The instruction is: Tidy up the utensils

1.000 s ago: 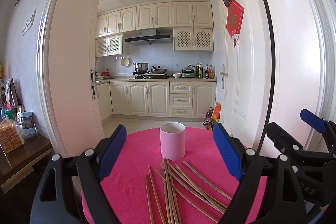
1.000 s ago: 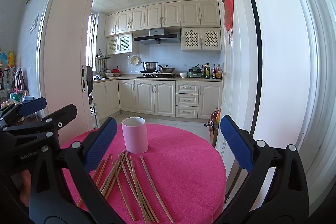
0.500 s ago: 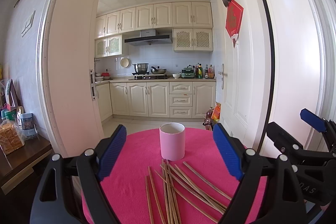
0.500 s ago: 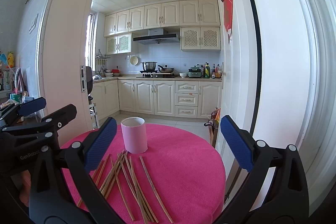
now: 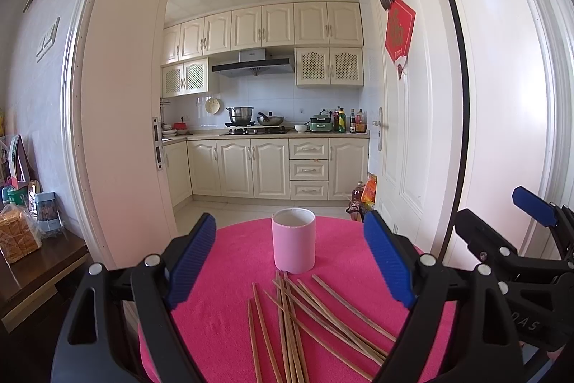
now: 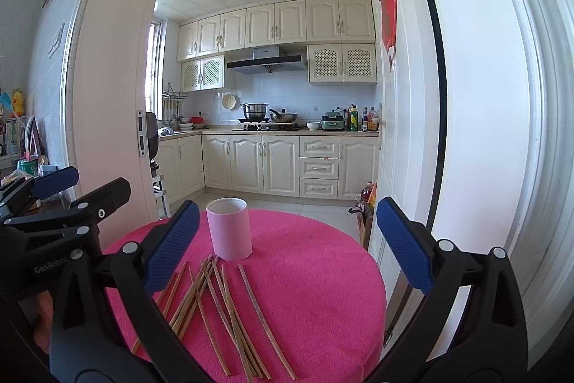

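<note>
A pink cylindrical cup (image 5: 293, 245) stands upright on a round table with a pink cloth (image 5: 222, 318); it also shows in the right wrist view (image 6: 230, 228). Several brown wooden chopsticks (image 5: 305, 322) lie loose and crossed on the cloth in front of the cup, also in the right wrist view (image 6: 219, 304). My left gripper (image 5: 292, 266) is open and empty, held above the chopsticks. My right gripper (image 6: 287, 248) is open and empty, to the right of the left one and above the cloth. Each gripper shows at the edge of the other's view.
The table stands in a doorway to a kitchen with cream cabinets (image 5: 272, 167). A white door (image 5: 405, 117) is close on the right. A dark wooden side table (image 5: 32, 271) with food packets is on the left. Bottles and bags (image 6: 366, 200) sit on the floor behind the table.
</note>
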Motion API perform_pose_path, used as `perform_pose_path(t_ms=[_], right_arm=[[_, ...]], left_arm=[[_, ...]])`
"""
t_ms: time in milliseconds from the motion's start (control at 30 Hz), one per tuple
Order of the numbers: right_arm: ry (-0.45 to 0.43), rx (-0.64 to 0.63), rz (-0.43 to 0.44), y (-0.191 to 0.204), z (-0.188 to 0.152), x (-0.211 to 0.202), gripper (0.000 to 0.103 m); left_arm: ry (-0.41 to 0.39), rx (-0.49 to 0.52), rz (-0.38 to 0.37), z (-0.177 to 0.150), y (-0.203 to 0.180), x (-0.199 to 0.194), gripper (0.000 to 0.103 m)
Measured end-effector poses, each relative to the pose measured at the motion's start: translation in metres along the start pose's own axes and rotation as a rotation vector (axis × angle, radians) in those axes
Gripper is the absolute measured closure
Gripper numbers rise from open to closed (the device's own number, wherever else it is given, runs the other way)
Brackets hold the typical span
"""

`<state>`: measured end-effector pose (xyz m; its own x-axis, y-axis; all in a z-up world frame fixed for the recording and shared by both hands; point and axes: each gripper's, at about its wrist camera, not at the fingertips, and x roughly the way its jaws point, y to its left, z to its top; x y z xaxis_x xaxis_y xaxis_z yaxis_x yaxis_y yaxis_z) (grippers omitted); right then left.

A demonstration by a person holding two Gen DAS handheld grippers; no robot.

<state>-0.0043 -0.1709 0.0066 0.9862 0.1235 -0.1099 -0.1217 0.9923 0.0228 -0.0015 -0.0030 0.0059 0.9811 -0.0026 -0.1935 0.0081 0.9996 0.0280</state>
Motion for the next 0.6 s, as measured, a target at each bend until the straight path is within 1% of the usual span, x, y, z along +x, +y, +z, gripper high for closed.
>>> perform_pose_path(t_ms=[600], right_arm=[[0.021, 0.014, 0.008, -0.0021, 0.0006, 0.0057, 0.006]], left_arm=[[0.007, 0.006, 0.006, -0.0013, 0.0011, 0.0011, 0.020]])
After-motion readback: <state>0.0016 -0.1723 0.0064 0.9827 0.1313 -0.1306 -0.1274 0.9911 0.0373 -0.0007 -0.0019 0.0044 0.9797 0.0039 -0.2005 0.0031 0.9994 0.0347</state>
